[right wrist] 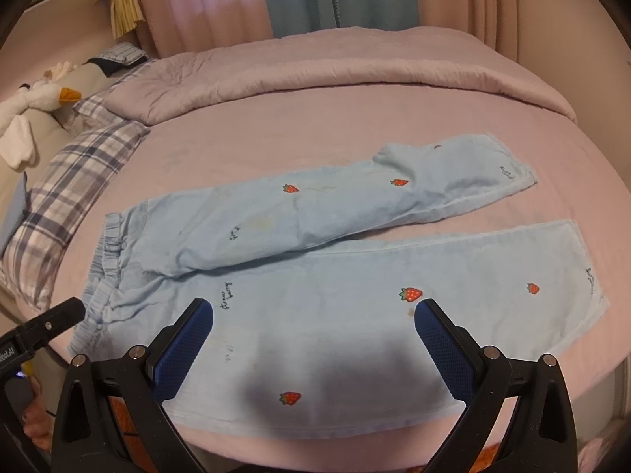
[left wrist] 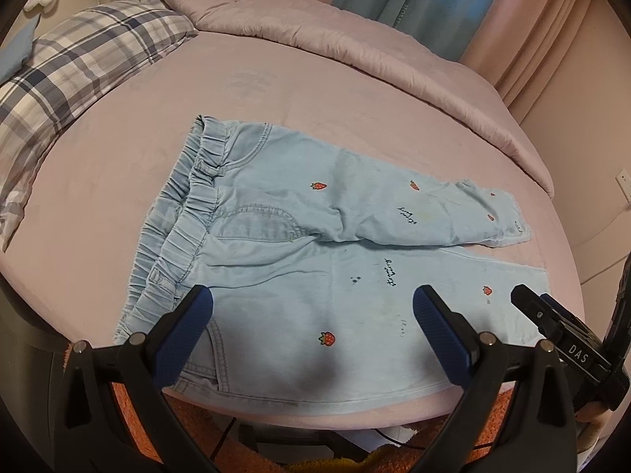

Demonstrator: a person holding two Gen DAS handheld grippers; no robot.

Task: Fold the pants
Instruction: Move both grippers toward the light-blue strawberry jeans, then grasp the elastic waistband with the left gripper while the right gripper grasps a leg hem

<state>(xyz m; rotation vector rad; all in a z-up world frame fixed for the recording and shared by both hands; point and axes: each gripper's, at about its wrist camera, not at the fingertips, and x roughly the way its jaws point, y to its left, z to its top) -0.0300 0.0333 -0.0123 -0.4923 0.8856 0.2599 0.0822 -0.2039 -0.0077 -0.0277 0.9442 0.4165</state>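
A pair of light-blue children's pants (left wrist: 299,260), dotted with strawberry motifs, lies spread flat on a pink bed sheet (left wrist: 118,181), elastic waistband (left wrist: 185,213) to the left and leg ends to the right. The far leg (right wrist: 355,197) is creased and angled away from the near leg (right wrist: 394,307), which lies smooth along the bed's front edge.

The left gripper (left wrist: 313,307) hovers over the near hip and thigh, its blue-padded fingers (left wrist: 189,335) spread wide and holding nothing. The right gripper (right wrist: 313,315) hangs over the near leg toward the knee, its fingers (right wrist: 441,347) likewise apart and empty.

The fold appears not yet begun: both legs still lie side by side. The likely first step is bringing one leg over the other, which would call for each gripper to close on the near edge, one by the waistband and one farther down the leg, and carry it across together so the cloth does not bunch.

A plaid pillow (left wrist: 79,63) sits at the far left and a folded quilt (left wrist: 335,31) runs along the back. No containers are in view.
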